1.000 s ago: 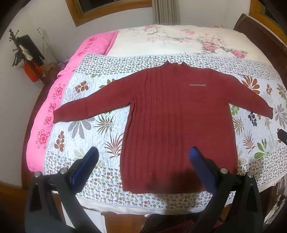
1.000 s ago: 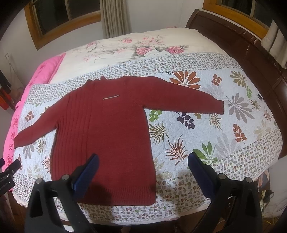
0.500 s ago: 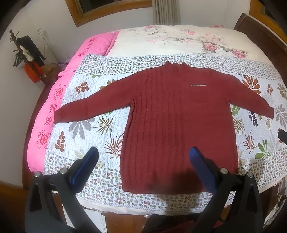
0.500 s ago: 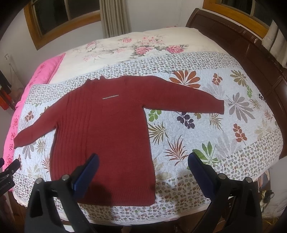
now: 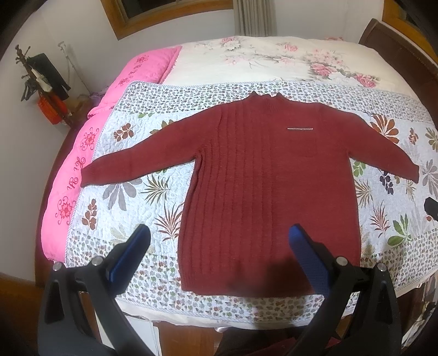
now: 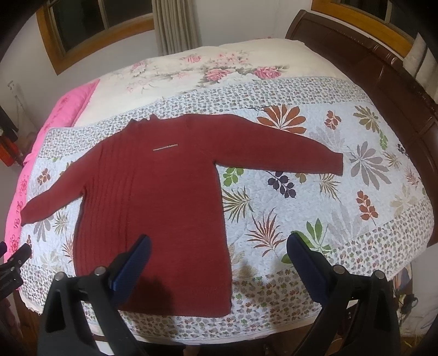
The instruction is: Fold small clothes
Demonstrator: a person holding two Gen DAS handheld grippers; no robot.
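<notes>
On the quilted bed (image 5: 131, 153), the red sweater (image 5: 262, 186) lies flat beyond both spread-open, empty hand-held grippers (image 5: 219, 238) (image 6: 217, 247).

One dark red sweater (image 5: 262, 191) lay on the bed (image 5: 273, 63), with two sleeves spread and one pale stripe (image 5: 299, 128) on the chest. Three covers counted on the bed: one leaf-print quilt (image 5: 131, 197), one pink blanket (image 5: 79, 164), one rose-print sheet (image 5: 246, 65). Two grippers in view, the left gripper (image 5: 219, 235) and the right gripper (image 6: 219, 243), each with two blue-padded fingers (image 5: 131, 252), four fingers in all. One grey curtain (image 6: 178, 24) hung between two wood-framed windows (image 6: 90, 27). One dark wooden headboard (image 6: 383, 71) was noted.
</notes>
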